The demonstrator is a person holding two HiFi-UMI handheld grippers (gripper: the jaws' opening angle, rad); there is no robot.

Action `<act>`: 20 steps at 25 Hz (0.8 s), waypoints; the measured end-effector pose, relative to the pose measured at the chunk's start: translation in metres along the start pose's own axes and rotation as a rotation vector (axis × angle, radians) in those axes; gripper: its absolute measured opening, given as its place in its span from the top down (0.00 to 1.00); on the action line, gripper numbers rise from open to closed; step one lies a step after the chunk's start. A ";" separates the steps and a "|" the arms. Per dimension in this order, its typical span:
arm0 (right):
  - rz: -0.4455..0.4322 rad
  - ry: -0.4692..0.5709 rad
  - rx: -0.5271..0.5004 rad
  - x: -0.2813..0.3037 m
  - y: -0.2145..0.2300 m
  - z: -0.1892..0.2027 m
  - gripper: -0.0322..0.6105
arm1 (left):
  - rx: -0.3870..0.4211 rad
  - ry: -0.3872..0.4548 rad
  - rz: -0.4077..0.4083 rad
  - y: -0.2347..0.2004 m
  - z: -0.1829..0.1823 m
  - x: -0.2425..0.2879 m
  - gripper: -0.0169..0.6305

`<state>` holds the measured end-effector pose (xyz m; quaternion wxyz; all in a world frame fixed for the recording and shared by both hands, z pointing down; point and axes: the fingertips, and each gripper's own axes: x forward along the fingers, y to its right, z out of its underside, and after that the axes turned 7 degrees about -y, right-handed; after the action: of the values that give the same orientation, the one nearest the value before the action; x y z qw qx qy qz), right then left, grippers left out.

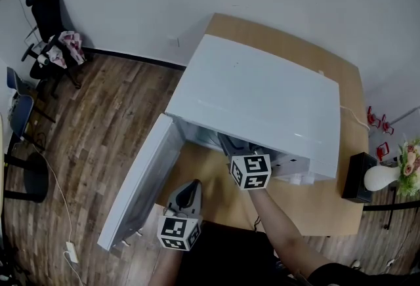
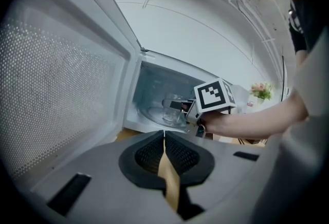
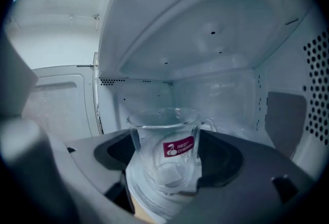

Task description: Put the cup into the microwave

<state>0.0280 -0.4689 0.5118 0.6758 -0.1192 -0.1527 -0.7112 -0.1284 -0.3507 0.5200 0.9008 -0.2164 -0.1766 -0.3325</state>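
1. Cup (image 3: 165,138): a clear glass mug with a red label and a handle (image 3: 208,126) on its right side. It sat between the jaws of the right gripper (image 3: 169,166), which were closed on its walls.
2. It was already inside the microwave (image 1: 262,94), whose door (image 1: 141,180) hung wide open to the left. The left gripper view showed it just over the glass turntable (image 2: 154,115); whether its base touched the plate could not be told.
3. The left gripper (image 2: 164,138) hung near the door opening with its jaws pressed together on nothing.
4. Handling, as a judgement: the glass looked stiff, smooth and likely slippery against the pads. It was light when empty, and liable to chip or crack if knocked on the turntable or the oven walls.
5. The side-wall hold below the rim seemed sound, since the pads met the widest straight part. The thin handle looked a poorer place to grip.
6. Setting it down would call for a gentle, level lowering near the middle of the plate before the jaws let go.
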 end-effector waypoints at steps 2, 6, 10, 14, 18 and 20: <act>0.003 -0.004 0.002 0.003 0.000 -0.001 0.40 | 0.001 -0.001 0.000 0.000 0.000 -0.001 0.96; 0.007 -0.012 0.009 0.008 0.001 -0.002 0.40 | -0.005 -0.008 0.007 0.003 0.004 0.000 0.96; 0.016 -0.022 0.016 0.010 0.000 -0.002 0.40 | -0.001 -0.014 0.017 0.004 0.006 -0.001 0.96; 0.032 -0.070 0.015 0.012 0.000 0.005 0.40 | 0.006 -0.016 0.030 0.007 0.008 -0.002 0.96; 0.032 -0.083 0.021 0.007 0.000 0.007 0.40 | 0.009 -0.016 0.035 0.010 0.007 -0.003 0.96; 0.022 -0.079 0.029 0.001 0.000 0.005 0.40 | 0.012 -0.013 0.037 0.010 0.008 -0.004 0.96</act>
<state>0.0278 -0.4683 0.5167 0.6787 -0.1390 -0.1883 -0.6961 -0.1259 -0.3375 0.5216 0.9068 -0.2165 -0.1805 -0.3133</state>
